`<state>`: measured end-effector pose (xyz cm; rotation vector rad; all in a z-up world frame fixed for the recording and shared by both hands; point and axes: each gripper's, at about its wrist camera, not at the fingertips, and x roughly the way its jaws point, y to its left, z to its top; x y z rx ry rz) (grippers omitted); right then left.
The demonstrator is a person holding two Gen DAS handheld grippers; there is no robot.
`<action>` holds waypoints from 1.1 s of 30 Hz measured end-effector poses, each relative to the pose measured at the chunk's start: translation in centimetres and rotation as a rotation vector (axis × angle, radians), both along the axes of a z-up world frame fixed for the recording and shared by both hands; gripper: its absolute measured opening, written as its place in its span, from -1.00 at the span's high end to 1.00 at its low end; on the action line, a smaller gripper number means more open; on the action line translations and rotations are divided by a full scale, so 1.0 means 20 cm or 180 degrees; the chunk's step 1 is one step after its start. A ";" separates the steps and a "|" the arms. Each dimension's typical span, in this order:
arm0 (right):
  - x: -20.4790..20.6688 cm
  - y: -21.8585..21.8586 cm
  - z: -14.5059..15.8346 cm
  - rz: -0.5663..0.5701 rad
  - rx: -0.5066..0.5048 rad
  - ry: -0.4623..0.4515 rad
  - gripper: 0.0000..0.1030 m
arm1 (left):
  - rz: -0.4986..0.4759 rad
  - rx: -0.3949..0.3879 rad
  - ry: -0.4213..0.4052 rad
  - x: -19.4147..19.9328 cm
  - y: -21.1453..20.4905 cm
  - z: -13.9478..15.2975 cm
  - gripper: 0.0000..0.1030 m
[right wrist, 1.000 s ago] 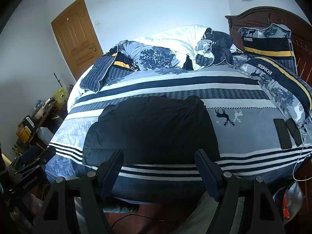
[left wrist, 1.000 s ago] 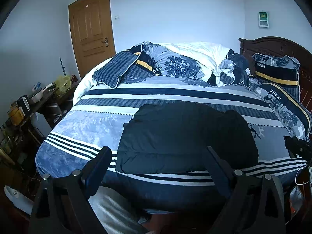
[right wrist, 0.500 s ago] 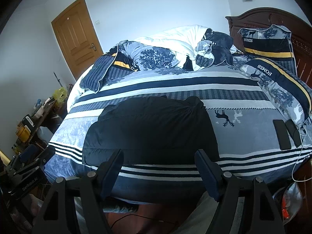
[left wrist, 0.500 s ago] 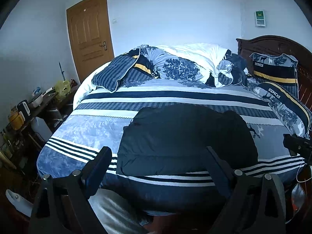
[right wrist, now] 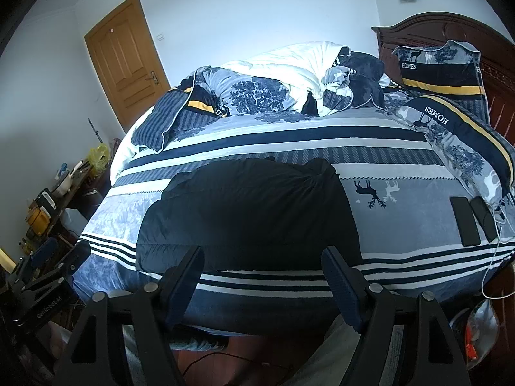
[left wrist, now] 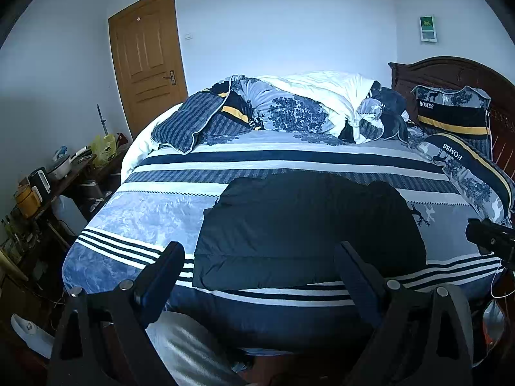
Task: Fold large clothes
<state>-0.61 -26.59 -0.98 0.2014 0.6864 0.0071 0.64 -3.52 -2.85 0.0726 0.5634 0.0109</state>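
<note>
Dark padded jacket [left wrist: 305, 228] [right wrist: 248, 215]: lying folded into a rough rectangle on the near half of the bed [left wrist: 135, 212] [right wrist: 402, 225], its near edge sitting close to the bed's front edge, over the white and navy stripes of the cover.

Left gripper [left wrist: 259, 257]: hovering off the foot of the bed, fingers [left wrist: 164, 267] standing spread wide and gripping nothing. The jacket is lying beyond and between the fingertips, not touching them.

Right gripper [right wrist: 262, 262]: also hanging short of the bed, fingers [right wrist: 338, 273] spread wide apart and holding nothing. The jacket's near edge is showing just past the tips, in the gap between them; contact is not visible. The left gripper is also showing at the lower left of this view, and the right one at the right edge of the left view.

Bedding: a rumpled duvet [left wrist: 309, 106] [right wrist: 276, 77] is piling up at the far side; two pillows lettered HOMES [left wrist: 450, 115] [right wrist: 437, 70] are leaning by the dark wooden headboard [left wrist: 450, 70] [right wrist: 428, 29].

Two dark phones [right wrist: 465, 220]: lying side by side on the cover to the right of the jacket, well apart from it.

Wooden door [left wrist: 148, 61] [right wrist: 125, 61]: standing closed in the far wall.

Cluttered table [left wrist: 54, 186] [right wrist: 58, 199]: standing along the left wall beside the bed.
</note>
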 end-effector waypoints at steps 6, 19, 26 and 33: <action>0.00 0.00 0.00 -0.0003 -0.0005 0.0005 -0.51 | -0.0008 0.0008 0.0037 0.00 -0.01 -0.01 -0.83; 0.00 0.00 -0.02 0.0000 -0.0006 0.0024 -0.51 | -0.0035 0.0004 0.0048 0.01 -0.01 -0.03 -0.83; 0.01 0.00 -0.03 -0.0018 0.0012 0.0032 -0.51 | -0.0010 -0.0051 0.0136 0.03 0.00 -0.05 -0.83; 0.03 0.01 -0.03 -0.0010 0.0007 0.0066 -0.51 | 0.0039 -0.0112 0.0175 0.05 0.05 -0.06 -0.83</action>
